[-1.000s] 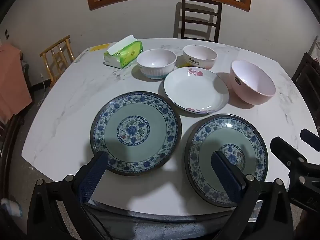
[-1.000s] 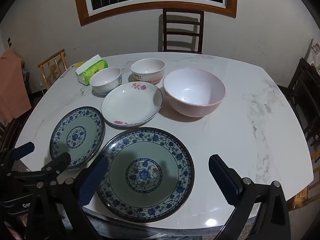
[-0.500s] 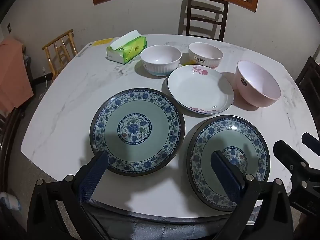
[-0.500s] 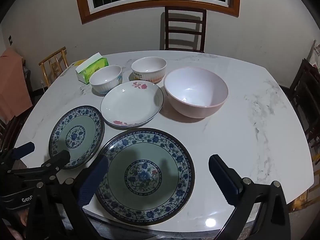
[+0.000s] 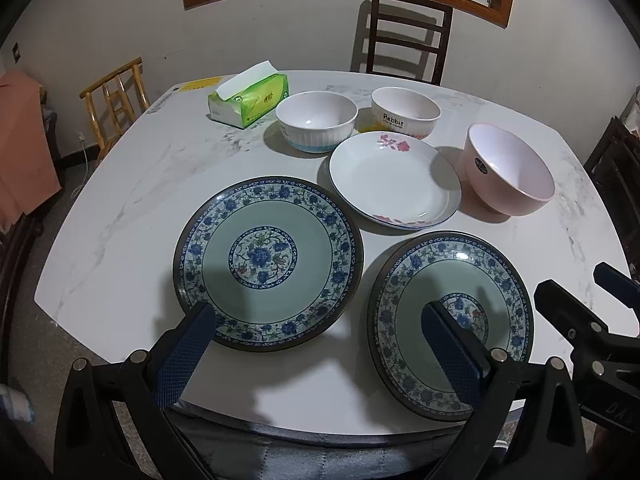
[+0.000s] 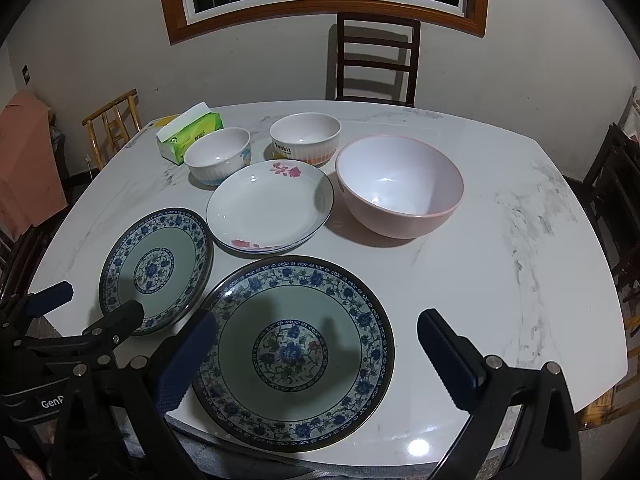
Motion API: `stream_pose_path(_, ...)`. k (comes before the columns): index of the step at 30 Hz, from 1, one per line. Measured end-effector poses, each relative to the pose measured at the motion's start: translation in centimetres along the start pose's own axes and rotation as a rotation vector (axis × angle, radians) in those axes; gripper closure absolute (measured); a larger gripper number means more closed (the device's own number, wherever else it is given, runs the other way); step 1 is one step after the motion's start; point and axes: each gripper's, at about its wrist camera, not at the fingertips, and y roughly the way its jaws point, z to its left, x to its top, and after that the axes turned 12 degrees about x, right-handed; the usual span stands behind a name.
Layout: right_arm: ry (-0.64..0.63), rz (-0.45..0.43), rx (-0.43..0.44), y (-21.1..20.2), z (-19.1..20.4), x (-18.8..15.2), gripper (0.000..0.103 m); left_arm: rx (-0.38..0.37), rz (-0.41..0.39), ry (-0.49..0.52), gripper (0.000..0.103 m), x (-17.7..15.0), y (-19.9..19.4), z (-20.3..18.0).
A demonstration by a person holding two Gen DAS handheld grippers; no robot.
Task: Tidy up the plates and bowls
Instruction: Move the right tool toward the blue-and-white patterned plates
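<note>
Two round blue-and-green floral ceramic plates side by side at the near edge of the white marble bench (image 5: 120, 200). Left plate (image 5: 268, 262) at 12 o'clock of the left gripper (image 5: 316, 344); right plate (image 6: 294, 348) at 12 o'clock of the right gripper (image 6: 316, 354). Fingers of both spread, holding nothing (each gripper nearest its own plate). Round, so no long axis.

Right blue-patterned plate (image 5: 452, 320) partly behind left tool's (image 5: 316, 354) finger; window top cropped.
</note>
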Motion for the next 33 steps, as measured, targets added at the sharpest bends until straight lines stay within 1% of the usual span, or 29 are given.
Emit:
stream_pose_path(7,-0.004,0.005,0.009,0.12,0.17,-0.14,0.0,0.017,0.007,-0.013,0.001,-0.13,0.07,0.22)
stream_pose_path(33,-0.017,0.011,0.021,0.28,0.82,-0.43,0.0,0.031,0.015,-0.028,0.001,-0.35,0.42,0.79)
